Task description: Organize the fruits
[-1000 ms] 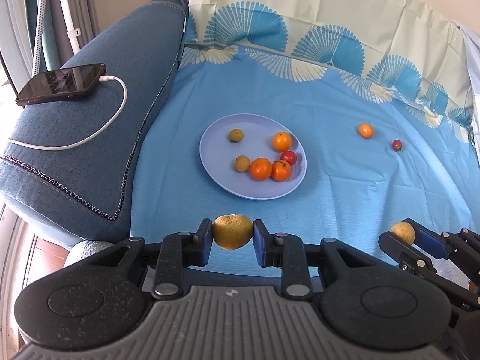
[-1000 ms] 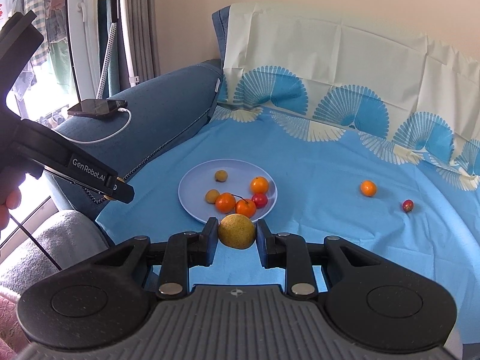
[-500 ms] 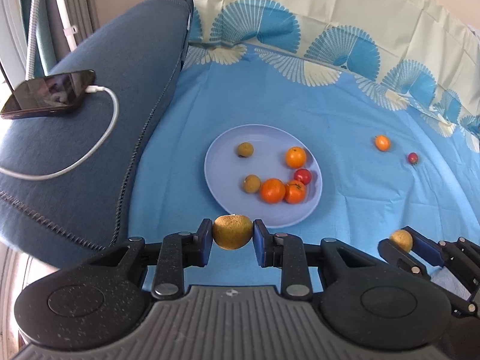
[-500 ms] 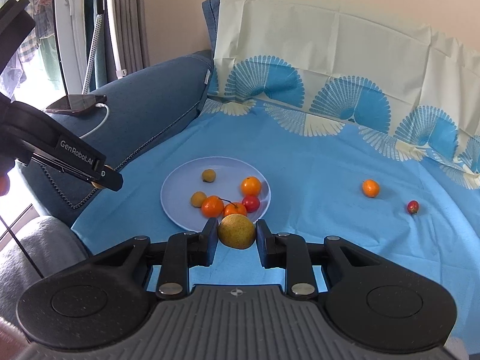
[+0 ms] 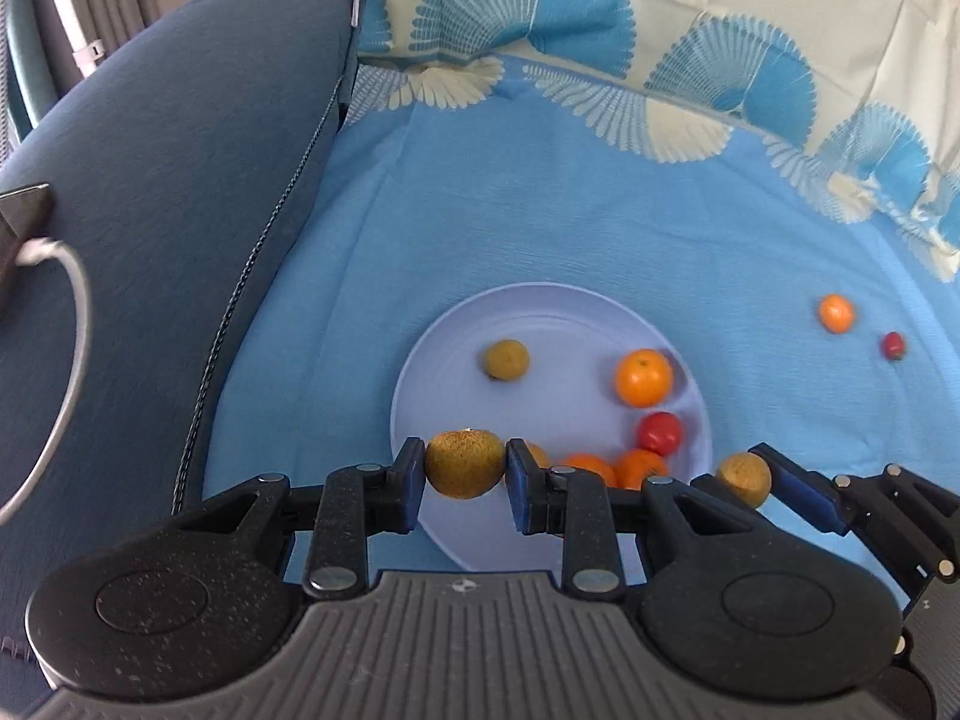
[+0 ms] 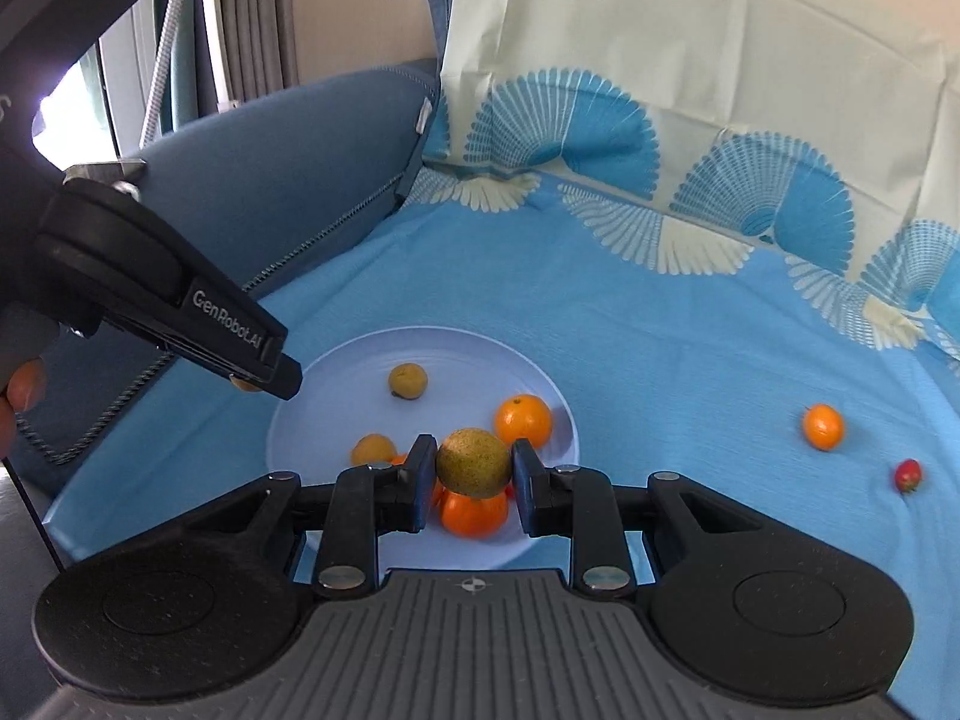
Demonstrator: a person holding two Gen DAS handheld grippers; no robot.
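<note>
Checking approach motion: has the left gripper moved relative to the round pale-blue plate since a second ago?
Yes. The left gripper, shut on a brownish-green round fruit, has advanced toward the round pale-blue plate; the fruit now overlaps its near rim.

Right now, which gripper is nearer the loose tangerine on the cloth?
Right. The right gripper sits over the plate's tangerine-side edge; the left gripper is at its far side from the tangerine.

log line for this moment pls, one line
left gripper: shut on brown fruit | right gripper: shut on brown fruit | both above plate | stray orange, red fruit on cloth
</note>
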